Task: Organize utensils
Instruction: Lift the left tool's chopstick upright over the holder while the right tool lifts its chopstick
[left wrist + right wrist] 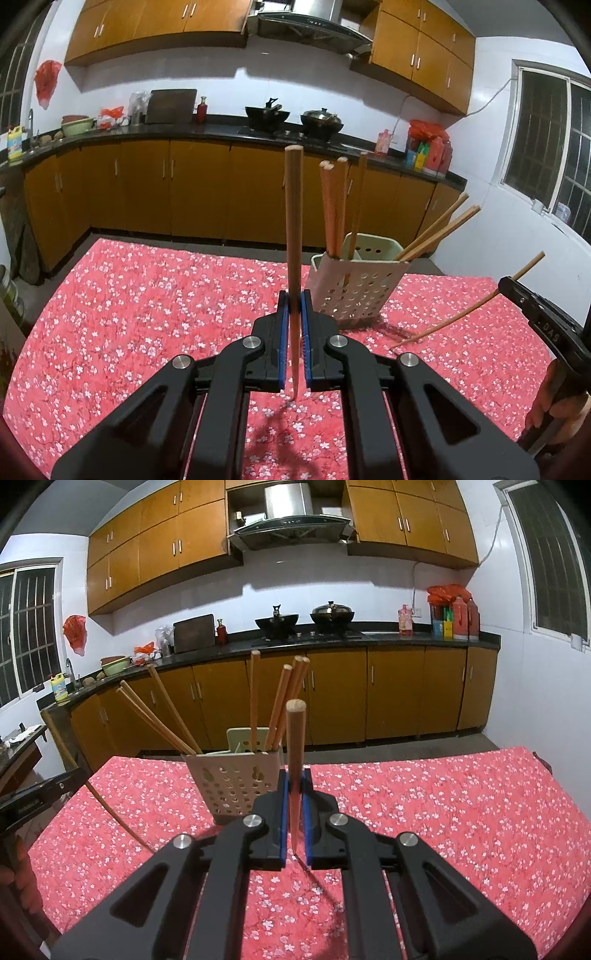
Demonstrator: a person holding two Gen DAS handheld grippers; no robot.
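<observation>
My left gripper (294, 306) is shut on a wooden chopstick (293, 229) held upright, its thin tip just above the red floral tablecloth (147, 314). A white perforated utensil holder (354, 288) with several chopsticks in it stands just ahead to the right. My right gripper (294, 781) is shut on another upright chopstick (295, 746), with the holder (232, 779) close ahead on the left. Each gripper shows in the other's view: the right one (508, 286) with a slanted chopstick (465, 310), the left one (79, 775) likewise (92, 786).
The table's far edge (207, 247) lies beyond the holder, with the floor and orange base cabinets (199, 192) behind. The counter carries woks (277, 622), bottles and bowls. A hand (554, 406) grips the right tool at the lower right.
</observation>
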